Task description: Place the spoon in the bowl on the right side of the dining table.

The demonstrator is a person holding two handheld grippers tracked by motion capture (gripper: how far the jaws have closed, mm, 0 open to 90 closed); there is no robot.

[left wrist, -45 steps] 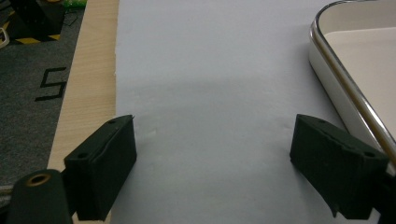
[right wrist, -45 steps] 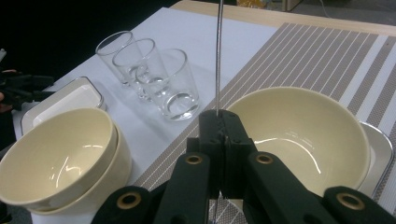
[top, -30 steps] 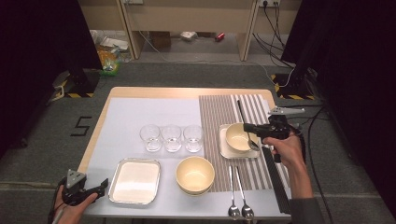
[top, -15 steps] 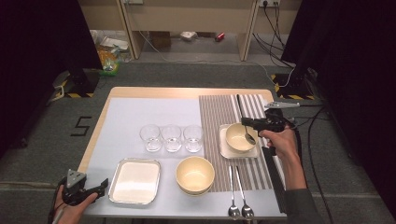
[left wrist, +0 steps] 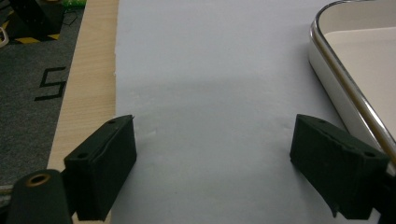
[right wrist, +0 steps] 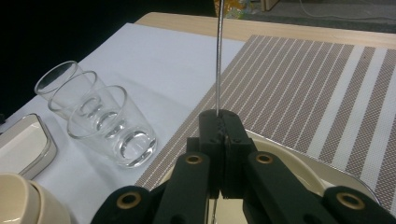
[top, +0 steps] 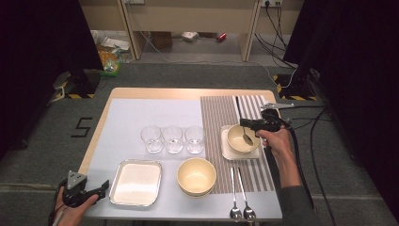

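Spoon work is where things stand. Nearest, at the surface's front left corner, the left claw [top: 99, 187] rests with its jaws wide apart and nothing between them, beside the metal-rimmed tray [top: 135, 183]; it has not stirred. Along the front edge sit a cream bowl [top: 196, 176] and two spare spoons [top: 241, 211] on the striped mat [top: 224, 117]. Farther back on the right, the right claw [top: 244, 123] is clamped tight on the handle of a spoon [top: 246, 138]. Over the last second it has come in from the right edge and sunk, so the spoon's head now dips inside the small bowl [top: 243, 139] on its square plate [top: 226, 149]. I take that as the spoon being set into the bowl, with letting go not yet done. Three glasses [top: 172, 139] stand in a row mid-surface, untouched.
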